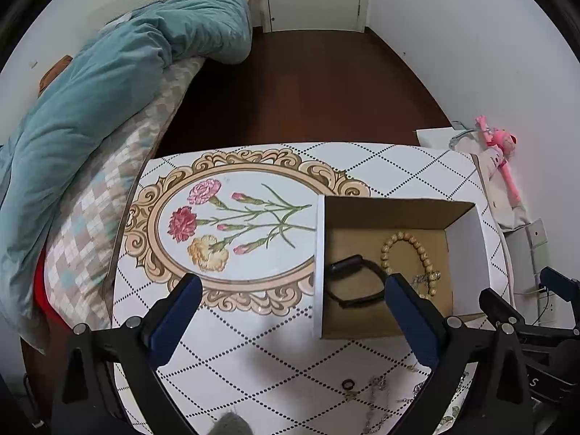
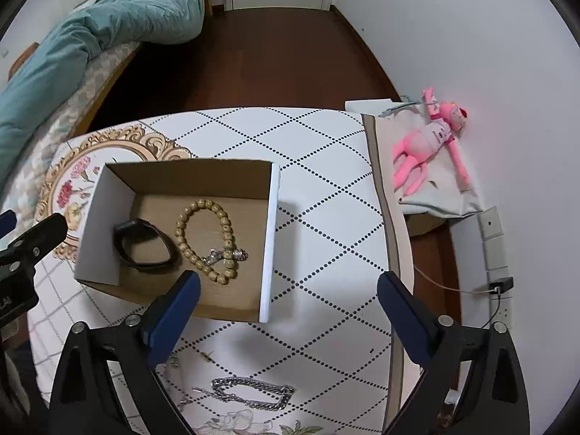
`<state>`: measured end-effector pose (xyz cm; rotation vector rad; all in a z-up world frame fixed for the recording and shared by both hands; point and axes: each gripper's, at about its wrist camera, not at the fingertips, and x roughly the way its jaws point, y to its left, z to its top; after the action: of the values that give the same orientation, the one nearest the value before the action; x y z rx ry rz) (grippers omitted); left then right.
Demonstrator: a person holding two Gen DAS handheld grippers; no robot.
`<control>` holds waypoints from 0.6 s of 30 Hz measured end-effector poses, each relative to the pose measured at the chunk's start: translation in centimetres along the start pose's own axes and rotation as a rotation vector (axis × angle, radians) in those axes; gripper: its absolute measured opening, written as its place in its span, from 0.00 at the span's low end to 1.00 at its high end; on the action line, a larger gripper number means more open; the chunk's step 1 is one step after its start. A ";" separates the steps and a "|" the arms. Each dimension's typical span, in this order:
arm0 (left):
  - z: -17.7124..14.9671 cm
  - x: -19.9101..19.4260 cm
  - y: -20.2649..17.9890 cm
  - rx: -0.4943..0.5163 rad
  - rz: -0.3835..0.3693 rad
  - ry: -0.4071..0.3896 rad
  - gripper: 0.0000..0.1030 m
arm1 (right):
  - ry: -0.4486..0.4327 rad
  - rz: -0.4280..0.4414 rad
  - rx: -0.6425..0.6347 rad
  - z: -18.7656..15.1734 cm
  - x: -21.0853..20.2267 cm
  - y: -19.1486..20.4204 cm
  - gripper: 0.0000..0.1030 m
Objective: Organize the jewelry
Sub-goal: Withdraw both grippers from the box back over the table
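An open cardboard box [image 2: 270,239] [image 1: 319,264] stands on the patterned table. Inside lie a wooden bead bracelet [image 2: 206,239] [image 1: 409,246], a black wristband [image 2: 145,244] [image 1: 353,282] and a small silver piece [image 2: 226,255]. My left gripper [image 1: 293,297] is open and empty, above the box's left wall. My right gripper [image 2: 288,291] is open and empty, above the box's right front corner. A silver chain bracelet [image 2: 253,393] lies on the table in front of the box. A small dark ring [image 1: 347,384] and thin chains [image 1: 377,395] lie near the front edge.
The table [image 2: 319,166] has a dotted diamond cloth with a flower medallion [image 1: 232,217]. A bed with a teal duvet [image 1: 108,72] runs along the left. A pink plush toy [image 2: 431,141] lies on a cloth at the right, by the wall. Dark wooden floor lies beyond.
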<state>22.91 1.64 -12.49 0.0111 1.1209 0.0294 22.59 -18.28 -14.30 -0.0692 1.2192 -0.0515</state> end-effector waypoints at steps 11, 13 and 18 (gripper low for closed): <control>-1.6 -2.6 -0.1 0.002 -0.003 -0.039 1.00 | -0.084 -0.029 0.025 -1.3 -3.4 0.2 0.98; -1.9 -3.5 -0.2 0.005 -0.002 -0.054 1.00 | -0.103 -0.034 0.030 -1.6 -4.3 0.1 0.98; -2.3 -6.4 0.1 -0.010 -0.017 -0.097 1.00 | -0.156 -0.042 0.040 -2.7 -7.5 -0.1 0.98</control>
<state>18.06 1.50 -7.76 -0.0059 1.0238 0.0187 17.45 -17.90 -8.16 -0.0628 1.0607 -0.1057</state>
